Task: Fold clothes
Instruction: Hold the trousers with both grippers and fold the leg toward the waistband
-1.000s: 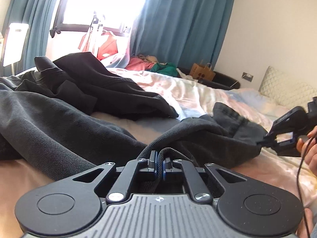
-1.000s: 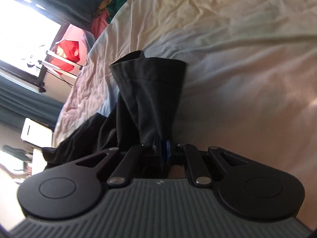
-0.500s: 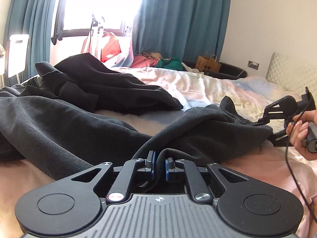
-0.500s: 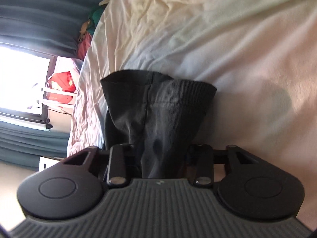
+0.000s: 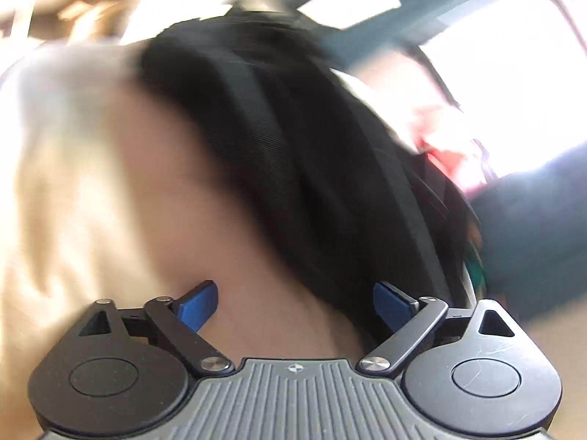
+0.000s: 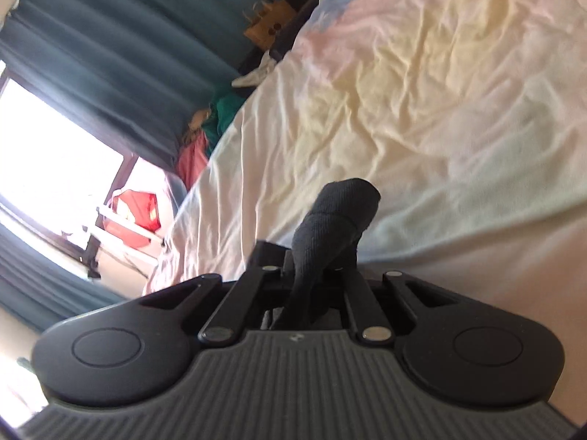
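1. The left gripper [image 5: 295,302] is released: its blue pads [image 5: 198,304] stand wide apart with nothing between them, over the pale sheet [image 5: 91,183].
2. Past the left gripper, the garment [image 5: 293,139] is a dark mass of finely ribbed cloth lying on the sheet (this view is badly smeared).
3. The right gripper [image 6: 312,275] is clenched on a narrow fold of the same ribbed dark garment [image 6: 330,220], whose rounded end stands up above the fingers.
4. Beyond that fold, the sheet [image 6: 422,91] is crumpled cotton in washed pink, yellow and blue.
5. Off the sheet's far edge hang pleated teal curtains [image 6: 128,55] beside a bright window [image 6: 47,168], with loose red and green clothes [image 6: 205,139] heaped near it.
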Demonstrator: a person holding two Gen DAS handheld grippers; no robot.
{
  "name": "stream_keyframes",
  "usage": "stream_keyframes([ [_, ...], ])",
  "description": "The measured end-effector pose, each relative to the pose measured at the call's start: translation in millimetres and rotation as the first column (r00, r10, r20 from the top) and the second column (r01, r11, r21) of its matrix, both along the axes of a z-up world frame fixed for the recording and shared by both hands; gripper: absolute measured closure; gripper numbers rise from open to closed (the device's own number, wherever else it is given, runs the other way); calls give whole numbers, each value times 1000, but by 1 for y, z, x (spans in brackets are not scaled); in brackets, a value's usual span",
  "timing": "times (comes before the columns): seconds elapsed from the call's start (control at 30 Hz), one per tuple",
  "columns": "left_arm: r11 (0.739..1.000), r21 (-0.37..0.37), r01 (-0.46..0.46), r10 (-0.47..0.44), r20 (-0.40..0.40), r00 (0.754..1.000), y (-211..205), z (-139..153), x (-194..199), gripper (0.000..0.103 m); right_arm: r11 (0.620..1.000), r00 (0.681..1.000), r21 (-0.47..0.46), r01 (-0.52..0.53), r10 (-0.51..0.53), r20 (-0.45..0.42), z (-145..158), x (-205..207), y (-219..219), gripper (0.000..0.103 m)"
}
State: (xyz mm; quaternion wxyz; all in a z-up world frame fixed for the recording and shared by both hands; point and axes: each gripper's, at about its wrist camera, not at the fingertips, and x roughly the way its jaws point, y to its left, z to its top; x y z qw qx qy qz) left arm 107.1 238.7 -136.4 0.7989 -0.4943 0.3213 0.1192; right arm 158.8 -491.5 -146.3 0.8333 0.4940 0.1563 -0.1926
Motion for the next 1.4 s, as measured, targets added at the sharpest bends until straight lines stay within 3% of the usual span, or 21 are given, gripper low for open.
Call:
stream_keyframes([
  [0.1, 993, -76, -95, 98, 35, 995, 22, -5, 10, 20, 997, 995, 46, 56, -59, 75, 6, 1, -17, 96],
  [0.17, 992, -45, -122, 124, 53, 991, 25, 1, 22, 25, 996, 988, 24, 81, -83, 133, 17, 1, -23, 96],
  [0.2, 991, -28, -133, 134, 57, 989, 27, 3, 26, 37, 996, 983, -8, 90, -87, 159, 25, 2, -24, 96],
  [0.23, 990, -21, -136, 137, 55, 989, 30, 4, 31, 64, 994, 980, -47, 95, -85, 179, 33, 4, -24, 96],
  [0.3, 990, -6, -143, 143, 54, 988, 36, 6, 41, 91, 991, 980, -90, 102, -85, 180, 42, 11, -24, 96],
  [0.33, 990, 4, -141, 140, 68, 988, 37, 10, 42, 94, 990, 982, -92, 104, -88, 166, 43, 16, -25, 96],
  [0.5, 981, 165, -100, 72, 171, 983, 40, 72, 36, 96, 994, 996, -95, 50, -43, 74, 54, 55, -36, 96],
  [0.6, 986, 133, -105, 70, 242, 968, 63, 123, 29, 97, 997, 995, -75, -23, 30, 91, 92, 87, -40, 96],
  [0.73, 987, 123, -101, 55, 329, 943, 77, 170, 6, 97, 963, 973, -263, -49, 105, 204, 164, 87, -17, 96],
  [0.8, 986, 144, -88, 33, 345, 938, 83, 180, -7, 96, 957, 971, -288, -27, 94, 220, 175, 74, -14, 96],
  [0.9, 992, 121, -47, 11, 281, 960, 104, 159, -26, 96, 962, 992, -272, -11, 44, 117, 154, 50, -22, 96],
  [1.0, 995, 95, -38, 17, 213, 977, 121, 118, -47, 96, 973, 998, -225, -50, 43, -36, 106, 23, -31, 96],
  [1.1, 998, 57, -25, 15, 167, 986, 134, 84, -61, 96, 974, 993, -208, -90, 72, -93, 66, -14, -28, 96],
  [1.23, 997, 68, -20, 5, 205, 979, 142, 78, -63, 96, 977, 997, -199, -73, 71, -17, 64, -60, -19, 96],
  [1.33, 995, 77, -55, 36, 229, 973, 141, 74, -48, 96, 970, 993, -235, -58, 80, 84, 97, -72, -10, 96],
  [1.4, 993, 83, -79, 57, 245, 968, 140, 72, -37, 96, 965, 991, -261, -33, 66, 116, 124, -60, -4, 96],
])
